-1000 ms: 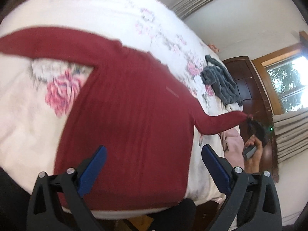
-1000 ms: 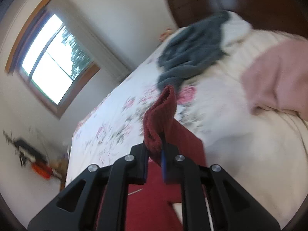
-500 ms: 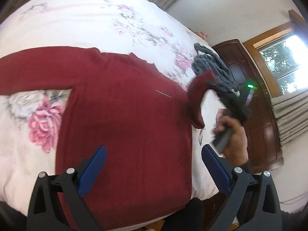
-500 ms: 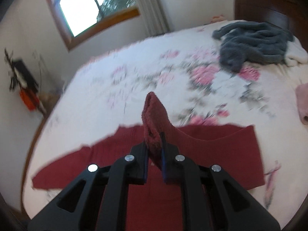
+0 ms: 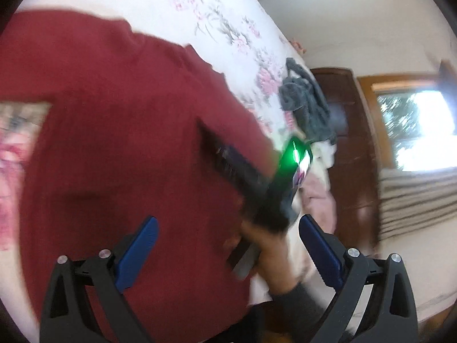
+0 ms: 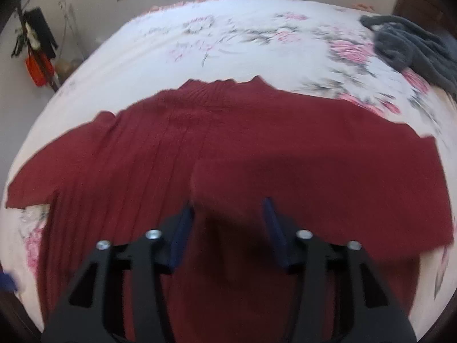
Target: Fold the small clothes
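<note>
Dark red sweater (image 6: 257, 148), white bedsheet (image 6: 228, 28) w/ pink florals, grey garment (image 6: 414, 45)

Motion blur is smearing the right gripper (image 5: 228, 168) at centre frame in the left wrist view. The red sweater (image 6: 257, 154) is running off the bottom edge in the right wrist view, its sleeve end blurring between the parted fingers (image 6: 182, 234).

Both grippers, left gripper (image 5: 225, 237) and right gripper (image 6: 228, 228), are showing black frames, blue finger pads and silver screws. A green light is glowing on the right one. A grey sleeve (image 5: 297, 300) is covering the wrist.
</note>
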A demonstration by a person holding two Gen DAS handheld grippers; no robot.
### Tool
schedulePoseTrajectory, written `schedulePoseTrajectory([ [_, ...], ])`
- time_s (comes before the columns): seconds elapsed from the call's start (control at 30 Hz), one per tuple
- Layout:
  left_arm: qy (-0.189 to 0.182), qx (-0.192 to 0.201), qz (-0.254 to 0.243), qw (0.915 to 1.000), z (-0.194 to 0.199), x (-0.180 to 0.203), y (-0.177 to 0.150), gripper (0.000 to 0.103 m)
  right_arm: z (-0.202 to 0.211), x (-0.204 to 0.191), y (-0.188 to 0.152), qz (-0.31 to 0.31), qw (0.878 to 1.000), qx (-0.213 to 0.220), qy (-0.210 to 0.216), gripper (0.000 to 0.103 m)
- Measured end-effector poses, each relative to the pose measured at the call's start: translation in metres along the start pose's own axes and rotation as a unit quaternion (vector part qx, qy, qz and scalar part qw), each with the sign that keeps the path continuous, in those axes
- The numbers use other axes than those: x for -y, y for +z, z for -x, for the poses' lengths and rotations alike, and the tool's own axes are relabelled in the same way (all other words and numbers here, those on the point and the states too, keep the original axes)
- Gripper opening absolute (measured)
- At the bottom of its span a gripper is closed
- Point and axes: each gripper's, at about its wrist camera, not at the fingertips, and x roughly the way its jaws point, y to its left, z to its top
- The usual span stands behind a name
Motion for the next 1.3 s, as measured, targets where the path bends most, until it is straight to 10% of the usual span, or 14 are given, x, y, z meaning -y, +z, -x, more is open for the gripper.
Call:
schedulePoseTrajectory([
  [0.2,-0.073,-0.037,0.077,0.9937,-0.087,-0.016,0.039,0.099,0.083,0.036,-0.068,-0.043,0.999,0.015,0.008,0.058],
  [0.53,-0.016,-0.066,0.106,0.9921,-0.192,-0.03,0.088,0.096,0.169,0.065,-0.147,-0.12,0.993,0.017,-0.001,0.063],
  [0.6,-0.007,-0.054,0.103,0.9931,-0.196,-0.029,0.094,0.057,0.178,0.067,-0.15,-0.133,0.991,0.022,-0.001,0.064],
  [0.63,0.007,-0.063,0.101,0.9929,-0.2,-0.027,0.099,0.012,0.183,0.067,-0.152,-0.141,0.99,0.024,0.002,0.064],
  [1.3,0.037,0.012,-0.147,0.9884,-0.037,0.135,0.18,0.007,0.195,0.053,-0.16,-0.183,0.982,0.01,0.04,0.066],
])
